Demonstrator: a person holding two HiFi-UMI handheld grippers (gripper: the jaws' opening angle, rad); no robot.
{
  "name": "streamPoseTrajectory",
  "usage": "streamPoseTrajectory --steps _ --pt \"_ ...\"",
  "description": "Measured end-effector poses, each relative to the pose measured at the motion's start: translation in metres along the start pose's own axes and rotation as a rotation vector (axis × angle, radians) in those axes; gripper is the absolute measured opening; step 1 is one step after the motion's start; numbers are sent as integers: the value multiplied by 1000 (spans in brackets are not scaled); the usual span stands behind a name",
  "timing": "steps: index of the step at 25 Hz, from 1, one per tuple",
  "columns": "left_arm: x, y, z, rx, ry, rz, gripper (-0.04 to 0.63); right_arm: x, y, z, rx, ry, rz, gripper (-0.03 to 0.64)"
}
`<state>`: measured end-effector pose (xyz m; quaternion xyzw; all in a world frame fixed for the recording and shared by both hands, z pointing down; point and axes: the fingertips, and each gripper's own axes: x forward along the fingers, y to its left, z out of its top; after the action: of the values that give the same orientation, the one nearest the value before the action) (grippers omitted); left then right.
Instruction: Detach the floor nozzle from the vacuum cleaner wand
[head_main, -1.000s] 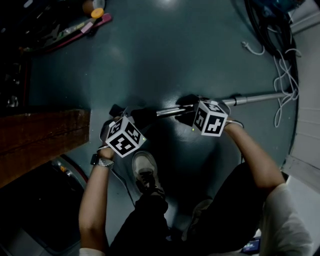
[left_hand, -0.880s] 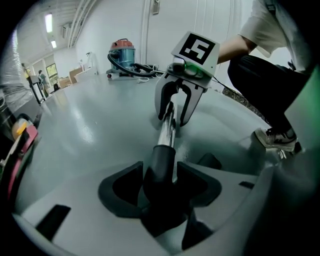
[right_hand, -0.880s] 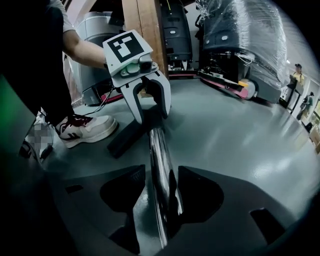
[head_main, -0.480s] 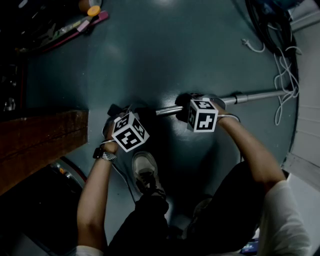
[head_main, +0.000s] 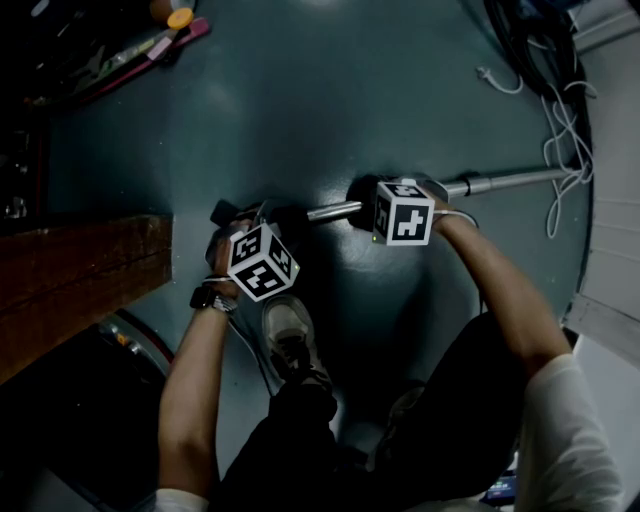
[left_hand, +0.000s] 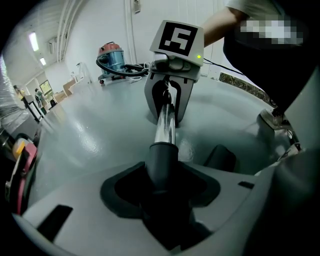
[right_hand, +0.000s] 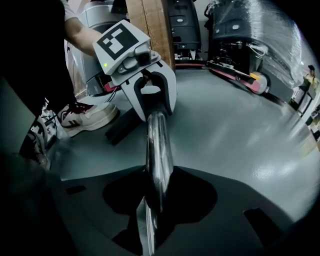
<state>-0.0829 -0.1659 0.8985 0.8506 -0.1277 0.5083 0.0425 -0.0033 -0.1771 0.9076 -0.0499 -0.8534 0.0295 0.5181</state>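
You have just brought both grippers down onto the wand (head_main: 500, 182), which lies flat on the floor (head_main: 330, 90). A second ago they sat a little higher over it. That puts you at the end of the grasp, not yet at the pull: the floor nozzle (right_hand: 120, 127) still looks joined to the tube. Your right gripper (left_hand: 167, 106) straddles the bare chrome stretch. Its jaws are closing, with the tube running straight through the middle of them, and they look about snug on it. Your left gripper (right_hand: 151, 105) sits at the nozzle end. Its jaws are also closing a touch, and they already look pressed on the dark neck (left_hand: 161, 159) where the chrome tube plugs in. The joint therefore lies just ahead of your left jaws, between your two holds. My judgement is that the two ends now need to be drawn apart along the tube's line, perhaps with a slight twist.
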Motion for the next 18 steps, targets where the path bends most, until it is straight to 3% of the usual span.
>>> streamPoseTrajectory --steps 9,18 --pt "-22 7 14 101 -16 109 196 -16 1 6 18 -26 6 155" --pt "-34 2 14 1 -49 -70 192 -26 -1 21 -39 -51 -57 150"
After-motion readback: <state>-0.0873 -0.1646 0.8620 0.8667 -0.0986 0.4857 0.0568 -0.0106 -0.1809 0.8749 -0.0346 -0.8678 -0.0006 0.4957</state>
